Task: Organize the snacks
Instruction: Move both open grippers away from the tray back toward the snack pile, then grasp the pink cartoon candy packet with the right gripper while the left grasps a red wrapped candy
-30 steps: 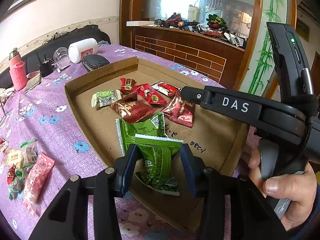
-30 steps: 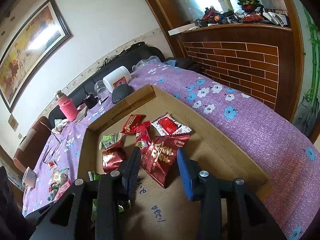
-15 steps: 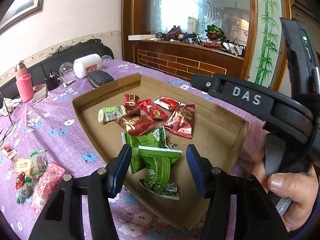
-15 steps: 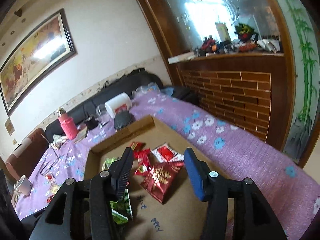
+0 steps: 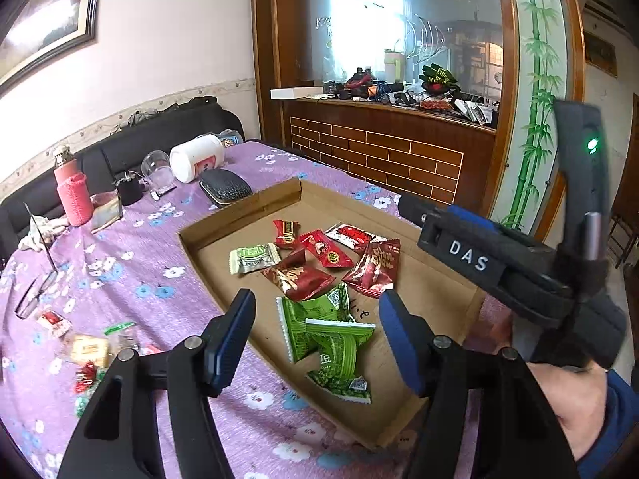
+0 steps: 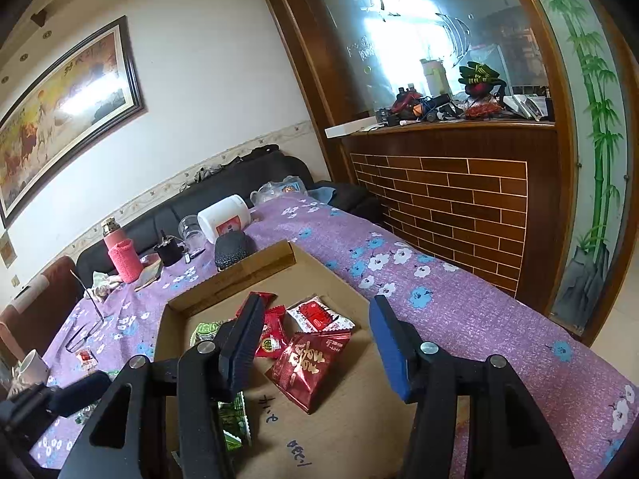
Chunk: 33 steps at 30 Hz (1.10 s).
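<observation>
A shallow cardboard box [image 5: 247,207] lies on the table with several snack packets in it. Two green packets [image 5: 335,343] rest at its near end, and dark red ones [image 5: 299,277] and small red ones [image 5: 325,249] lie farther in. My left gripper [image 5: 317,311] hovers above the green packets; its jaws are opening and touch nothing. My right gripper [image 6: 317,311] stands open above a dark red packet [image 6: 307,363], which lies flat in the box [image 6: 239,275]. In the left wrist view, the right gripper's finger [image 5: 439,231] reaches over the box's right side, with a hand on its handle.
Loose snacks [image 5: 88,349] lie on the purple floral cloth left of the box. Behind the box are a black case [image 5: 225,187], a white jar [image 5: 197,157], a glass [image 5: 155,165] and a pink bottle [image 5: 72,195]. A brick-faced counter [image 5: 379,151] stands past the table's far right.
Both grippers have widened and lifted back from the box. The left has let go of the green packet and the right has come off the dark red packet; both packets now lie in the box.
</observation>
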{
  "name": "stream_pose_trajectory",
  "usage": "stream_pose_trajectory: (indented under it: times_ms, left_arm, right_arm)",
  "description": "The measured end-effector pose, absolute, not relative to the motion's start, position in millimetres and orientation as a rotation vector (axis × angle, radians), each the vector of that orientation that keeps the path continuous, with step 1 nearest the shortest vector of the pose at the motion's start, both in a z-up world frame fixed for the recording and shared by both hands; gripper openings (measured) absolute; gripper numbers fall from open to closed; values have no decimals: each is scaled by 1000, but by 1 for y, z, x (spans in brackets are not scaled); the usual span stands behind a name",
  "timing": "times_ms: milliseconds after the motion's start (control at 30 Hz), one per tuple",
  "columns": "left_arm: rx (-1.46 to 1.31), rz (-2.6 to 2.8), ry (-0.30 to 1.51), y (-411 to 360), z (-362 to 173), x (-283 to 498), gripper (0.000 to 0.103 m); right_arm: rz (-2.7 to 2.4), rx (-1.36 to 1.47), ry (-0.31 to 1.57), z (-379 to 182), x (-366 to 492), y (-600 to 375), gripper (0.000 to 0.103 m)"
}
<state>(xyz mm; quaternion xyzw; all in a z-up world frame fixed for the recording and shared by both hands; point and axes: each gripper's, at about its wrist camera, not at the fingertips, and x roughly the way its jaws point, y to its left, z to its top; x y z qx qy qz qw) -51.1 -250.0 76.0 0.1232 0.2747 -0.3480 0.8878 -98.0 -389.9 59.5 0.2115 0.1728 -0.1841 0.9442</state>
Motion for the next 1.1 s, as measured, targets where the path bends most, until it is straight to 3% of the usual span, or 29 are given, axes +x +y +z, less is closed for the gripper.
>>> stream_pose_trajectory:
  times_ms: [667,867,1100]
  left_arm:
    - [149,-515,595,-114,90,5,68]
    - [13,-422,691,-80,82,40,68]
    - [-7,-335,704,-53,83,55,68]
  right_arm:
    - [-445,416,359,58,-100,-392,59]
    - [-465,428,351,58,-103,-394,59]
    - [-480,399,288,84,-115,-373,59]
